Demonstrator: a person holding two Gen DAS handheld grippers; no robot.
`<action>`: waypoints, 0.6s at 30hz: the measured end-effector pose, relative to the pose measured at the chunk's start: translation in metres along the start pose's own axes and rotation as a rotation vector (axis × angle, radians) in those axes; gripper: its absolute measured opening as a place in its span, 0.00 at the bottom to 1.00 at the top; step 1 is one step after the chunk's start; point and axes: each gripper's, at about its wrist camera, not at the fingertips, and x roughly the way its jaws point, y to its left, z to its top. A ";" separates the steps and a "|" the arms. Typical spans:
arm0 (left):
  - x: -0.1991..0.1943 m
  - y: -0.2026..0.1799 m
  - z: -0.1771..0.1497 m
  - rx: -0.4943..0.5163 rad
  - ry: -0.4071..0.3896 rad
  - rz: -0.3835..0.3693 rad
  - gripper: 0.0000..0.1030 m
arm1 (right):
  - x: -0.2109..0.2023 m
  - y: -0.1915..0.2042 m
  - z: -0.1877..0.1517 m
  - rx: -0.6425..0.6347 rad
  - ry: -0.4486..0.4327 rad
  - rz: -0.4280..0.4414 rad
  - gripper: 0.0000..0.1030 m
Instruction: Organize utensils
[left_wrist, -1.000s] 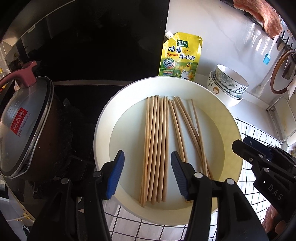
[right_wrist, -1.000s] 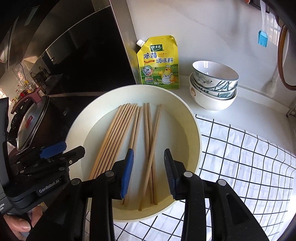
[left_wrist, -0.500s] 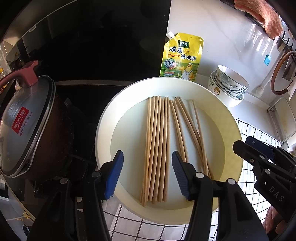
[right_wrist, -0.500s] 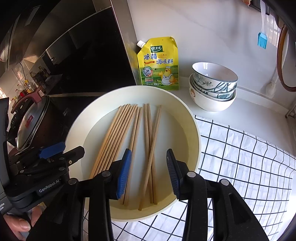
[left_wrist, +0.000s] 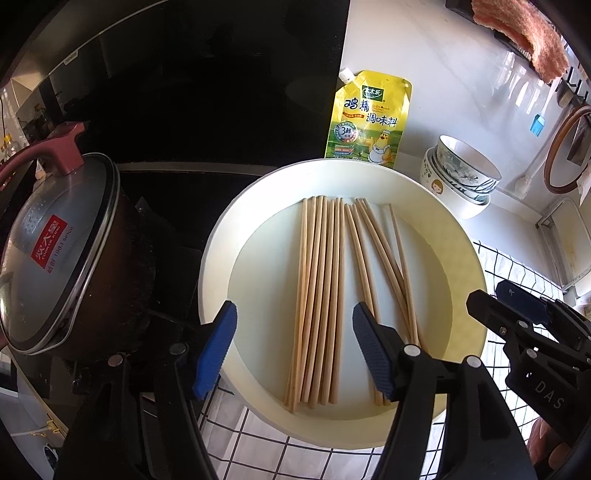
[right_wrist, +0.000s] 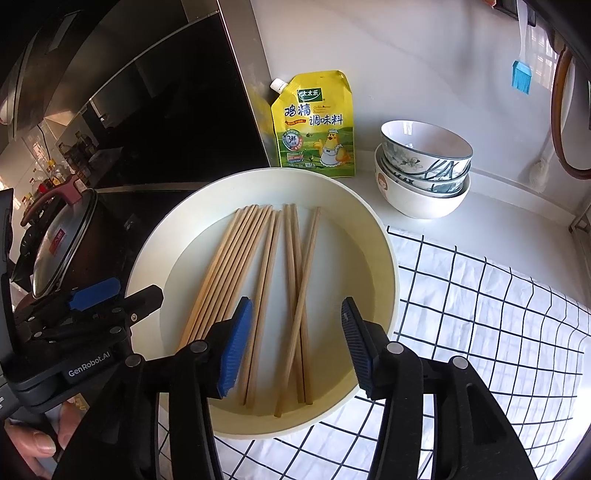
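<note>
both jaws just widened, empty, over the chopsticks (left_wrist: 321, 295); i'd drop the left gripper (left_wrist: 291, 350) square at six o'clock, bunching them.

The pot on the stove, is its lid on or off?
On. The lid with its dark red handle sits on the pot, closing its mouth, left of the cream basin holding the chopsticks.

I see a dozen or so plain wooden chopsticks (left_wrist: 321, 295) lying flat in a shallow cream bowl (left_wrist: 469, 258). One tight bundle lies side by side on the left; the rest lie looser on the right, a few crossing each other.
</note>
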 end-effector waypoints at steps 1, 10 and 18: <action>0.000 0.000 0.001 -0.002 -0.001 0.000 0.67 | 0.000 0.000 0.000 0.001 0.000 -0.002 0.47; -0.001 0.003 0.003 -0.007 -0.010 0.006 0.72 | -0.001 -0.002 0.000 0.003 -0.002 -0.008 0.50; -0.001 0.003 0.003 -0.003 -0.011 0.012 0.74 | -0.001 -0.004 0.000 0.004 -0.002 -0.011 0.51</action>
